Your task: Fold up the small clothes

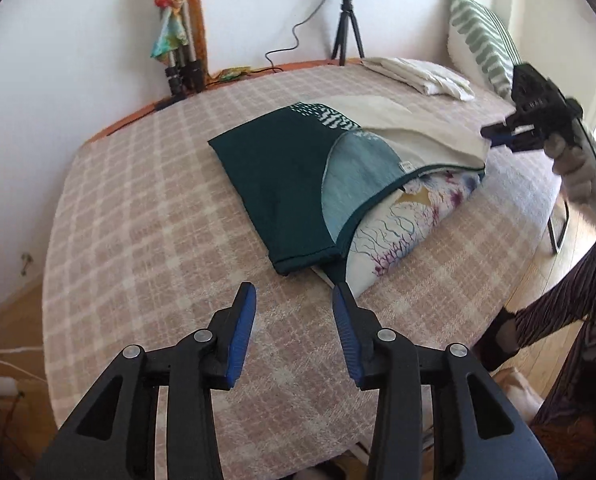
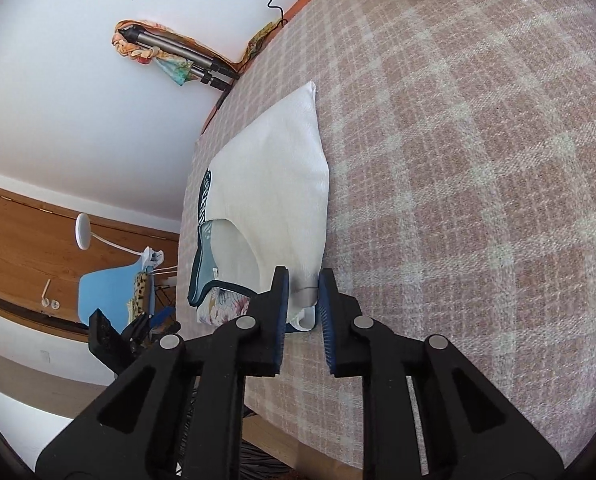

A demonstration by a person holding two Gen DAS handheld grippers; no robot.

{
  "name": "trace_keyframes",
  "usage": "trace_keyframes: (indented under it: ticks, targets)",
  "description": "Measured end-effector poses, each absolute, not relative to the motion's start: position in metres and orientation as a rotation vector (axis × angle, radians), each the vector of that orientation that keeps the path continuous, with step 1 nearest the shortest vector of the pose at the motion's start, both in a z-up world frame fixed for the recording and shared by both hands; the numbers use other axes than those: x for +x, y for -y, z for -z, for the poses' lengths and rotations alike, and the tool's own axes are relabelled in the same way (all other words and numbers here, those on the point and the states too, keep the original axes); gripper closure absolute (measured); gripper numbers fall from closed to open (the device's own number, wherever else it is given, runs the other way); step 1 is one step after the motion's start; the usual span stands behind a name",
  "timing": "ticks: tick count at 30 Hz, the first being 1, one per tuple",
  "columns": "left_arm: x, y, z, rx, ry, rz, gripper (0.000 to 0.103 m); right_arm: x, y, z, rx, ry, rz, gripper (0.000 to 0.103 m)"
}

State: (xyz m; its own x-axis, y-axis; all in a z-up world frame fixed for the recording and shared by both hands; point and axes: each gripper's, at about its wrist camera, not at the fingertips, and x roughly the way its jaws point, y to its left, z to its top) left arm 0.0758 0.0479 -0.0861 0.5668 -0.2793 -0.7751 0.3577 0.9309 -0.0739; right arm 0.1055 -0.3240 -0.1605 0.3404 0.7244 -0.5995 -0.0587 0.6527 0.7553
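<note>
A stack of small clothes lies mid-bed: a folded dark green garment [image 1: 274, 172] with a pale teal inner face, a cream-white garment [image 1: 410, 128] [image 2: 274, 184] beside it, and a floral printed piece [image 1: 398, 224] underneath. My left gripper [image 1: 294, 292] hovers open just short of the green garment's near hem, with nothing between its pads. My right gripper [image 2: 304, 276] [image 1: 488, 136] stands at the cream garment's near corner. That corner lies between its blue pads, which stand slightly apart from it. The left gripper [image 2: 154, 320] shows at the lower left of the right wrist view.
The pink plaid blanket [image 1: 146, 200] covers the bed. Folded white linen [image 1: 418, 72] and a green striped pillow [image 1: 478, 36] sit at the far end. A ring-light tripod [image 1: 346, 28] and a scarf-draped tripod [image 1: 182, 48] stand by the wall. A person's patterned leg [image 1: 558, 304] is at the right edge.
</note>
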Motion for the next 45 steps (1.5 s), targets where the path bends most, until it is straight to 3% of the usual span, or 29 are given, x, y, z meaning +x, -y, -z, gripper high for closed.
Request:
trace_keyframes:
  ticks: [1, 2, 11, 13, 14, 15, 17, 20, 28, 42, 43, 45]
  targets:
    - [0.083, -0.06, 0.086, -0.035, -0.904, 0.369, 0.064, 0.107, 0.325, 0.163, 0.704, -1.119, -0.552, 0.066]
    - [0.09, -0.071, 0.088, -0.16, -0.915, 0.363, 0.064, 0.109, 0.327, 0.166, 0.708, -1.123, -0.546, 0.065]
    - [0.12, -0.078, 0.135, -0.618, -1.03, 0.409, 0.068, 0.115, 0.32, 0.185, 0.78, -1.155, -0.575, 0.065]
    - [0.121, -0.073, 0.143, -0.658, -1.036, 0.412, 0.075, 0.114, 0.319, 0.188, 0.806, -1.157, -0.59, 0.065]
    - [0.121, -0.068, 0.145, -0.653, -1.041, 0.426, 0.095, 0.114, 0.318, 0.189, 0.805, -1.159, -0.6, 0.065]
    - [0.12, -0.065, 0.142, -0.629, -1.038, 0.436, 0.1, 0.114, 0.316, 0.188, 0.798, -1.158, -0.61, 0.066]
    - [0.119, -0.055, 0.133, -0.56, -1.012, 0.446, 0.1, 0.114, 0.31, 0.187, 0.788, -1.168, -0.635, 0.09]
    - [0.119, -0.051, 0.116, -0.508, -0.961, 0.45, 0.1, 0.112, 0.303, 0.177, 0.743, -1.148, -0.637, 0.096]
    - [0.097, -0.052, 0.097, -0.462, -0.953, 0.473, 0.1, 0.094, 0.314, 0.146, 0.824, -1.065, -0.711, 0.096]
    - [0.074, -0.047, 0.12, -0.348, -1.05, 0.449, 0.099, 0.069, 0.309, 0.174, 0.623, -1.208, -0.612, 0.096]
    - [0.074, -0.048, 0.118, -0.338, -1.052, 0.447, 0.096, 0.067, 0.306, 0.172, 0.588, -1.209, -0.616, 0.095]
    - [0.075, -0.049, 0.114, -0.308, -1.081, 0.416, 0.073, 0.065, 0.3, 0.164, 0.483, -1.206, -0.585, 0.079]
